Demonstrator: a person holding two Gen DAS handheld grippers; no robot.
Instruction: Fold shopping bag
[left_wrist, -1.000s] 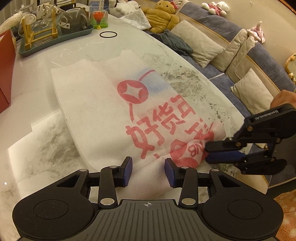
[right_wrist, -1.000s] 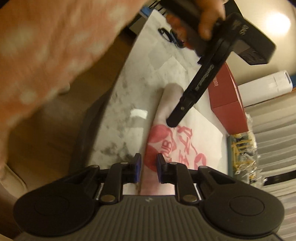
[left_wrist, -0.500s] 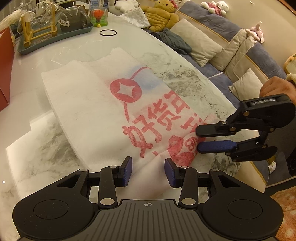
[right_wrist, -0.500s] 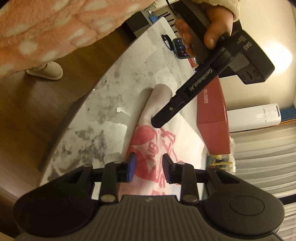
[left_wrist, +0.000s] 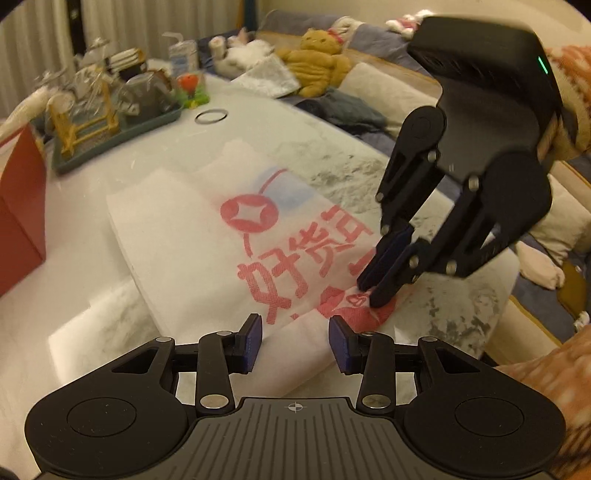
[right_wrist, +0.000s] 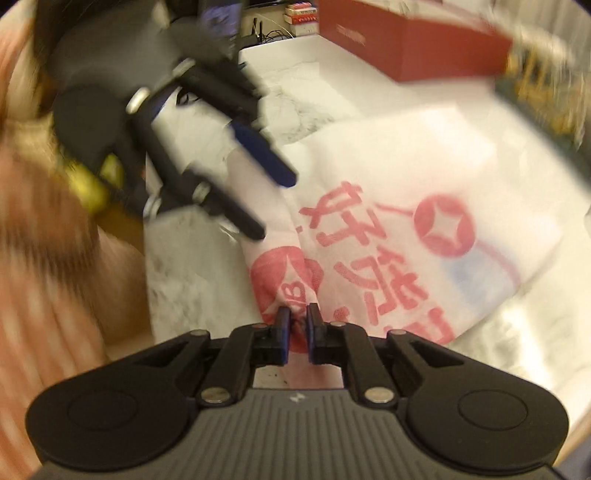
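Two grippers I hold over the white non-woven shopping bag with red print (left_wrist: 207, 236), flat on the marble counter (left_wrist: 436, 306). My right gripper (right_wrist: 298, 314) is closing, pinching its red corner; my left gripper (left_wrist: 295, 328) stands apart, empty.

White marble table (left_wrist: 369, 173), cushioned blue-grey sofa (left_wrist: 373, 44) behind, pale curtains (left_wrist: 110, 26), warm dim light.

1. Marble tabletop (left_wrist: 332, 155), pale with grey veining, glossy under warm light;
2. Red box (left_wrist: 18, 221) stands at the tabletop's left edge; the right wrist view catches it (right_wrist: 406, 48) too, blurred;
3. Green tray (left_wrist: 110, 136) near the far left corner, crowded with glassware on a yellow rack;
4. A thin ring (left_wrist: 209, 116) lies flat just beside the tray;
5. Beyond the far edge, a sofa (left_wrist: 388, 88) with cushions and a tan plush toy (left_wrist: 317, 62).
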